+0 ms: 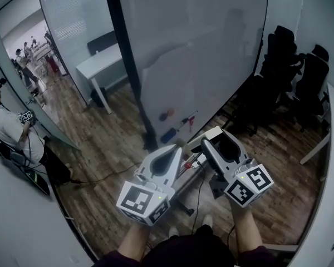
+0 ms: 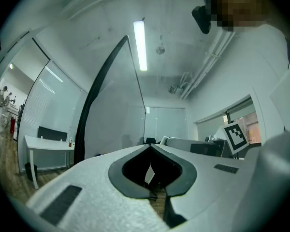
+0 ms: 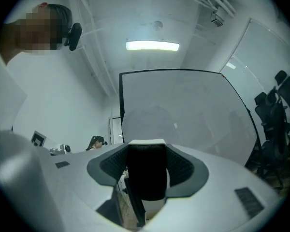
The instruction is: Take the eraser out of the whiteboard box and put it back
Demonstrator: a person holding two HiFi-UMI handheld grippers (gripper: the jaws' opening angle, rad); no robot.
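Eraser [image 3: 145, 178]: dark block with pale top edge, upright, clamped between right gripper [image 3: 145, 149] jaws, so out of box. Whiteboard box [image 1: 210, 133] just beyond and below those jaws, long axis along whiteboard [image 1: 200, 54] foot. Right gripper nearer. Left gripper [image 2: 150, 148] just beside, jaws together, empty. Wood floor [image 1: 117, 143]; office chairs [image 1: 300, 77] at right.

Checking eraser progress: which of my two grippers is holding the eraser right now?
The right gripper, its jaws clamped on the dark eraser; the left gripper has its jaws closed on nothing.
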